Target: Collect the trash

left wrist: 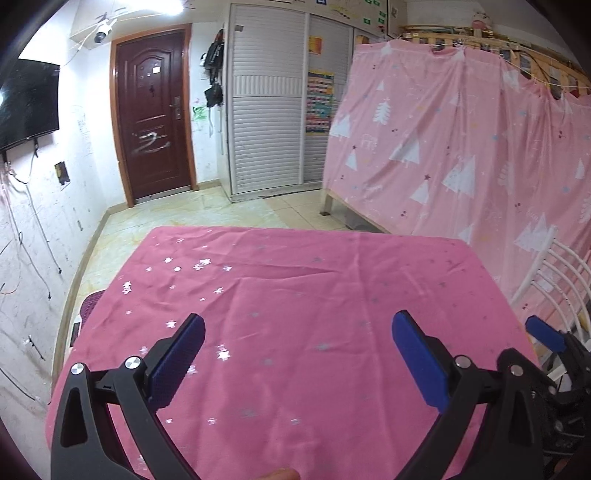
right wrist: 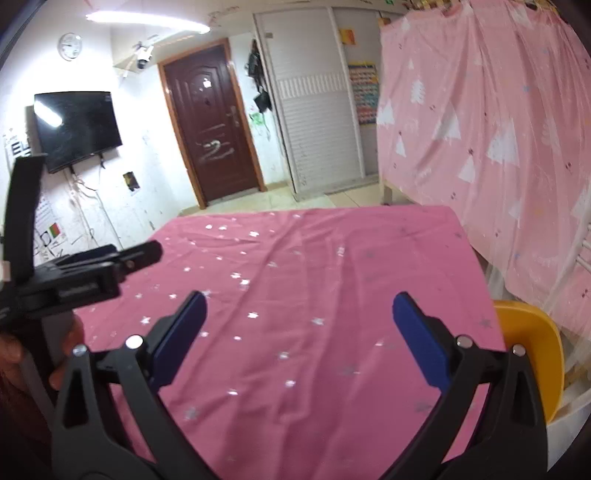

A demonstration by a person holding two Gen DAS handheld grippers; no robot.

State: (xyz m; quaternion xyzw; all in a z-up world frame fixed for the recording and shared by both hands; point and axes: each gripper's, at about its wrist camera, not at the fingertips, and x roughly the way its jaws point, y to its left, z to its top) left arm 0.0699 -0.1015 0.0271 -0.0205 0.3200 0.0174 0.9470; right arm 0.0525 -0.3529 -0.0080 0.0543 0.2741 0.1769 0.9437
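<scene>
both grippers, left gripper [left wrist: 297, 325] and right gripper [right wrist: 299, 306], spread wide above pink tablecloth [left wrist: 314, 295].

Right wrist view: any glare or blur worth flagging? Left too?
Right wrist: ceiling light blown out, its glare streaks the TV; left tool at the frame's left edge is soft; heavy fisheye bending. Left wrist: light clips the top edge, cloth evenly lit, right tool's blue pad visible at the right edge.

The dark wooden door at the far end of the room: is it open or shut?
Shut. The door sits flush inside its frame in both views, with no gap along its edges.
</scene>
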